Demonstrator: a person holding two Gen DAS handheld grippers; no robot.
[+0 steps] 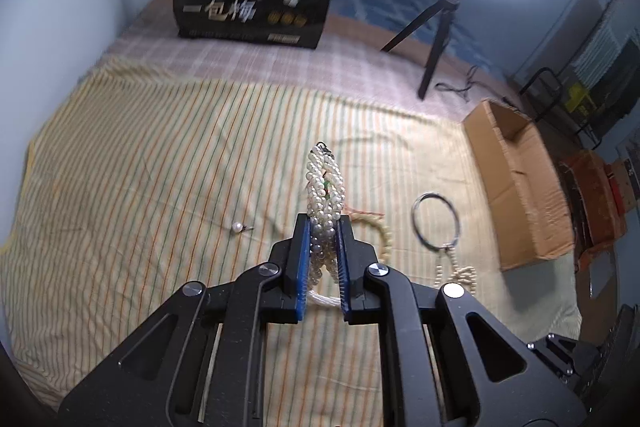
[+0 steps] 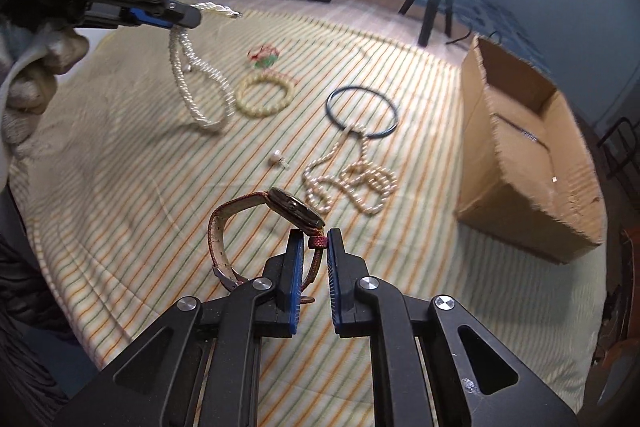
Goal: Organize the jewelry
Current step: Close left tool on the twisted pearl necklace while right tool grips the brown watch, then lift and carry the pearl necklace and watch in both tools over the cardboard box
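With the left tongs (image 1: 324, 227) clamping a pearl necklace (image 1: 325, 187) aloft and the right tongs (image 2: 311, 241) pinching a watch (image 2: 294, 207) by its strap, both are mid-carry, likely needing a swing rightward to the cardboard box (image 2: 520, 163).

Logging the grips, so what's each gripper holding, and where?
Left gripper pinches the pearl necklace at its bunched strands; right gripper pinches the watch by its red strap.
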